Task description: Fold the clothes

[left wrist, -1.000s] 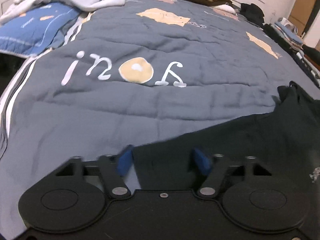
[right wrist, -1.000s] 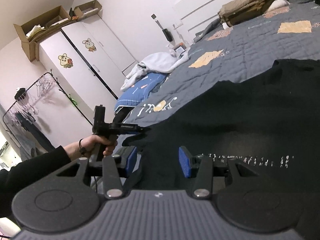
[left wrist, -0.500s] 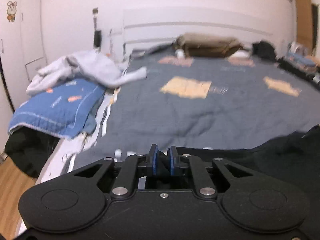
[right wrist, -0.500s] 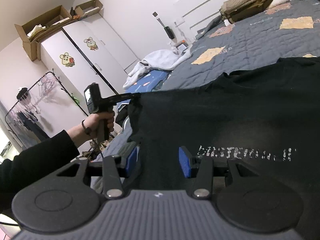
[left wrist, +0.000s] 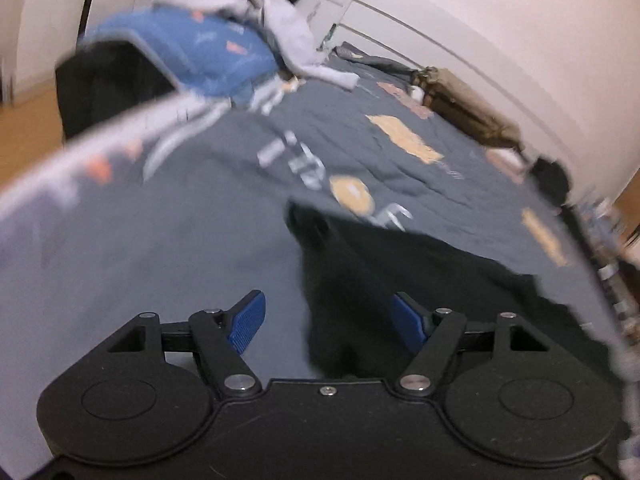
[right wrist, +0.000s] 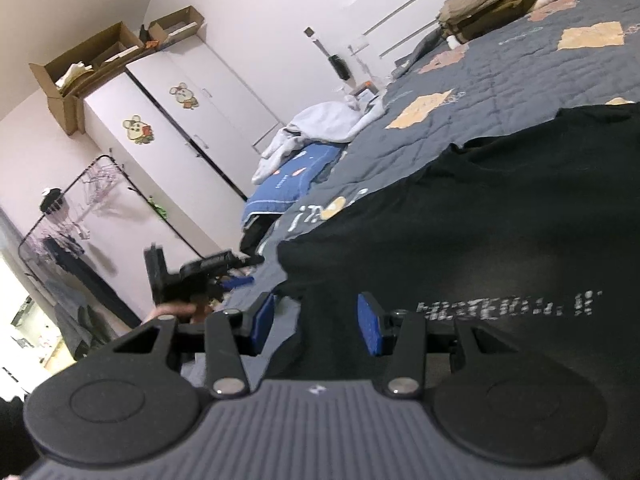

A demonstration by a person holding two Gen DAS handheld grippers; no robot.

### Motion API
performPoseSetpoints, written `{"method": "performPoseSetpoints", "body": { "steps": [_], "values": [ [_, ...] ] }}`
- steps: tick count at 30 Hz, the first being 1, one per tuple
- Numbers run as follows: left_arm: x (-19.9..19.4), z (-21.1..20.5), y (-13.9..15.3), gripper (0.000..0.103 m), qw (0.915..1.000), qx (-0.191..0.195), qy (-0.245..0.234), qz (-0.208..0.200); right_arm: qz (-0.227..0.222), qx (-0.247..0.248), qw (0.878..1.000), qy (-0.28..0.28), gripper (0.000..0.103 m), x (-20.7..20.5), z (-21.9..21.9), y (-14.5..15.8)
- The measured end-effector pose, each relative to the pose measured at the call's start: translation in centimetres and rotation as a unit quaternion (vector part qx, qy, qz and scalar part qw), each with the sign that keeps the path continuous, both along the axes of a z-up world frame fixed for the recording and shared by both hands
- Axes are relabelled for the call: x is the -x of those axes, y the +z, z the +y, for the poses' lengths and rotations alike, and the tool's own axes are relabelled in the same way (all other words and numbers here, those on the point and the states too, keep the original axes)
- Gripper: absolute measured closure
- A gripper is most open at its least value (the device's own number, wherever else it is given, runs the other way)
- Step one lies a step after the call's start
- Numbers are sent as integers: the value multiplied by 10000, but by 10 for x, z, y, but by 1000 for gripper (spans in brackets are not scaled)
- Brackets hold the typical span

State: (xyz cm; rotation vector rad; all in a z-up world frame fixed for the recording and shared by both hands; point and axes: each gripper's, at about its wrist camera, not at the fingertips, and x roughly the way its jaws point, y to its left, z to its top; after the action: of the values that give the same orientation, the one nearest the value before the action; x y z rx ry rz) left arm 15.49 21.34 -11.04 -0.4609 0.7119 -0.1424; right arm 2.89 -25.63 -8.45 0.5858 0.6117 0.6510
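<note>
A black T-shirt (right wrist: pixel 480 248) with pale print lies on the grey quilt (right wrist: pixel 500 60). In the left wrist view, which is blurred, it (left wrist: pixel 400 280) spreads from between the fingers to the right. My left gripper (left wrist: pixel 328 320) is open, its blue pads wide apart over the shirt's corner. It also shows in the right wrist view (right wrist: pixel 236 276), left of the shirt's edge. My right gripper (right wrist: pixel 316 320) is open, with the shirt's edge lying between its pads.
A blue pillow (left wrist: pixel 200 52) and a light grey garment (left wrist: pixel 256 8) lie at the bed's left side. A tan folded bundle (right wrist: pixel 492 4) sits by the headboard. White wardrobes (right wrist: pixel 160 120) and a clothes rack (right wrist: pixel 72 216) stand left of the bed.
My left gripper, shut on the shirt's corner and lifting it half a second ago, has opened and come down. The shirt has dropped onto the quilt. The right gripper stays open.
</note>
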Motion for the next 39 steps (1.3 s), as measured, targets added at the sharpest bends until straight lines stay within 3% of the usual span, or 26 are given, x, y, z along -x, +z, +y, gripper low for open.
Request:
{"method": "performPoseSetpoints", "body": {
  "steps": [3,7,10,13,15,18,26,28,29,30,32,39],
  "values": [
    [20,-11,-7,36,9992,384,43,39,-77,-142,9998,113,58,4,8,4],
    [23,-17,-25,40,9934,1022,477,212,-208,-300,9991,215,57,10,18,9],
    [11,-22,-35,45,9899,1156,784,259,-308,-313,9986,280,56,12,24,15],
    [-4,-23,-45,56,9857,1321,994,320,-314,-291,9985,342,55,12,28,16],
    [-7,-22,-48,86,9837,1390,1087,357,-285,-281,9985,361,54,10,28,15],
    [-3,-18,-49,96,9817,1426,1187,418,-235,-268,9988,350,54,7,27,14],
    [7,-7,-50,94,9759,1521,1451,580,-226,-301,9990,248,53,9,23,15],
    [10,-4,-51,77,9744,1545,1516,611,-256,-257,9990,267,53,10,26,16],
    [16,-6,-50,57,9741,1558,1541,554,-270,-250,9990,264,53,10,26,16],
    [22,-7,-48,47,9739,1574,1578,424,-283,-244,9990,260,53,11,26,17],
    [30,-11,-46,45,9735,1580,1635,251,-302,-222,9990,240,53,11,25,17],
    [13,-23,-56,47,9693,1643,1814,238,-304,-247,9991,171,52,11,22,17]
  ]
}}
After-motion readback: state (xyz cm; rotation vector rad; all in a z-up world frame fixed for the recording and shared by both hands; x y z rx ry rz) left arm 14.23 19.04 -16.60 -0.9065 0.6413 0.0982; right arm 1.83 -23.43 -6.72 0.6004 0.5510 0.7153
